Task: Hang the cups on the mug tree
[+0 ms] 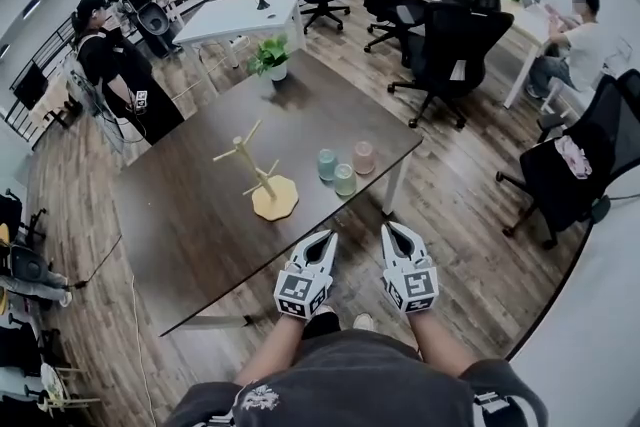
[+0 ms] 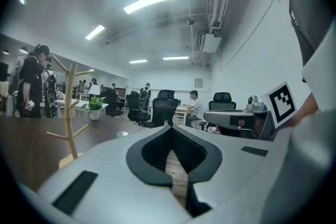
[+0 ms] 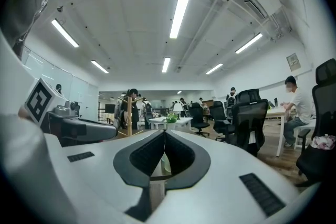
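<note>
A wooden mug tree stands on its round base in the middle of the dark table. To its right three cups sit upright in a cluster: a blue one, a green one and a pink one. Both grippers hover off the table's near edge, side by side, well short of the cups. My left gripper and right gripper are both shut with nothing held. In the left gripper view the shut left gripper has the tree to its left. In the right gripper view the tips of the right gripper meet.
A potted plant stands at the table's far end. Behind it is a white table. Black office chairs stand to the right. A person in black stands at the left, and another sits at a desk.
</note>
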Available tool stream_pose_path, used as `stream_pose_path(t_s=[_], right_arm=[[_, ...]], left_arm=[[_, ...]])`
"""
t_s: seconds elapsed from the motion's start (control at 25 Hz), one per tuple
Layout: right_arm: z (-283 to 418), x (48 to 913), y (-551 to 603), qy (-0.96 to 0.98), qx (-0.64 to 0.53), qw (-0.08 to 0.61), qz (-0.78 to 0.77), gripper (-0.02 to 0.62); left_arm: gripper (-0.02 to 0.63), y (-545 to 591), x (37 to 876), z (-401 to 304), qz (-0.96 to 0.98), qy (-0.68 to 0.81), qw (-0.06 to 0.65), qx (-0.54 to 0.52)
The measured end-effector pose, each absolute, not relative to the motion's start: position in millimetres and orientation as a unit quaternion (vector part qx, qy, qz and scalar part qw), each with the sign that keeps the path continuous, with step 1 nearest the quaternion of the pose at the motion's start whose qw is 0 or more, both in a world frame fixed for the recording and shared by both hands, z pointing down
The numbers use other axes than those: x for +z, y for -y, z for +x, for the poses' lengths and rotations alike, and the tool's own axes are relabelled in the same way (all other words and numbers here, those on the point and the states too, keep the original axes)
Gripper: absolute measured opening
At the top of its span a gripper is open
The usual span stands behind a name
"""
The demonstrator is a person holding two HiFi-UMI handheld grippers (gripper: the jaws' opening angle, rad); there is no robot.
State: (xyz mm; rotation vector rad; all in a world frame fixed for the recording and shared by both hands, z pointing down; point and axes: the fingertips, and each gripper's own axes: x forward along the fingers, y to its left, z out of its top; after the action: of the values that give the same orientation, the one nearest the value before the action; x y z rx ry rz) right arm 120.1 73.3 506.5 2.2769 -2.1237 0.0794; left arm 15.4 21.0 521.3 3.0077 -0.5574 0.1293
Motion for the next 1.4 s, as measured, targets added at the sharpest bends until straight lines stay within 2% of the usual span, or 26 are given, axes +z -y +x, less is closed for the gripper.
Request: stream_pose_path(t_s=[0.4,1.16,1.4], right_arm=[[120,515,-18,0.699,0.034,0.034,0.714,0.026],[140,543,84,0.708,0.062,0.102,0.696,0.026],[141,557,104,0.715,0.068,0.116,0.686,0.026]], left_arm=[[0.008,32,525,30,0.982,0.179,0.043,0.040],[0.008,128,539,71,0.989,0.136,-0.006,0.064],[0.008,146,547,75,0.988,0.141,0.015,0.066]])
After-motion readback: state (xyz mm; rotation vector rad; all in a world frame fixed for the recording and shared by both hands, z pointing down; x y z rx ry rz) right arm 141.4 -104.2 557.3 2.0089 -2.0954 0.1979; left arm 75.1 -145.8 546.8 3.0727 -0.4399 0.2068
